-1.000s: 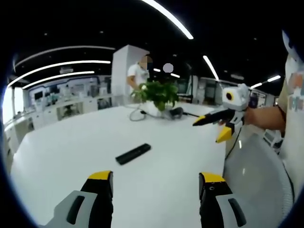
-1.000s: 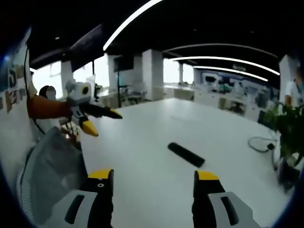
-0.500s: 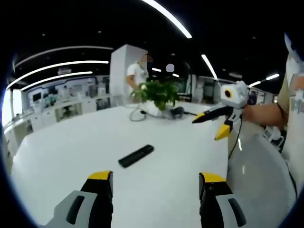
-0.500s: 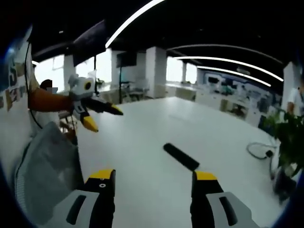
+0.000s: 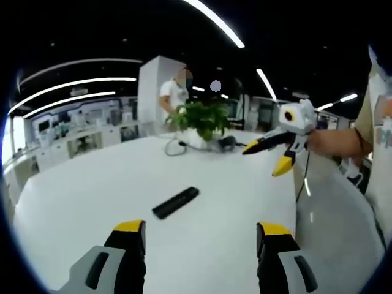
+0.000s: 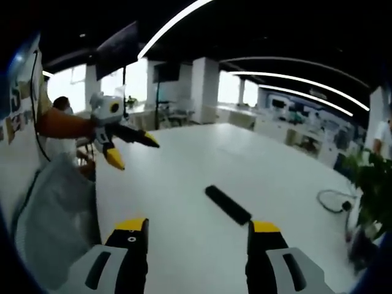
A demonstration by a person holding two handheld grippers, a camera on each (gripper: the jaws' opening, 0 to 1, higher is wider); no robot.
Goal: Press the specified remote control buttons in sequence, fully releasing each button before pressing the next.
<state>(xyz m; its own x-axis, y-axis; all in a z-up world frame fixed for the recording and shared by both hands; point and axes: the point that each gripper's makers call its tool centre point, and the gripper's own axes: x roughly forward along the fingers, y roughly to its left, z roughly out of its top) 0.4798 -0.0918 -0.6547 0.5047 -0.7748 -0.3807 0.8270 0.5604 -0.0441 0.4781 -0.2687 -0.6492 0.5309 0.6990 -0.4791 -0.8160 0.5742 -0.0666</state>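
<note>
White table [image 5: 79, 184] in open-plan office, plant [image 5: 202, 117] at far edge. Remote [image 5: 176, 202] lies flat mid-frame, long axis diagonal, ahead of both grippers, untouched. Left gripper [image 5: 199, 229] jaws apart, empty; right gripper [image 6: 198, 228] likewise. Neither clearly nearer; both well apart from remote.

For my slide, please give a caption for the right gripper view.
Open right gripper above a white table, facing a black remote.

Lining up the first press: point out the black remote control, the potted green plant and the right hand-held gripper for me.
Black slim remote control [image 5: 176, 202]: left gripper view, middle of its top face.
Potted green leafy plant [image 5: 202, 119]: left gripper view, its foliage.
Right hand-held gripper [image 5: 264, 156]: left gripper view, midway between its yellow fingertips.
</note>
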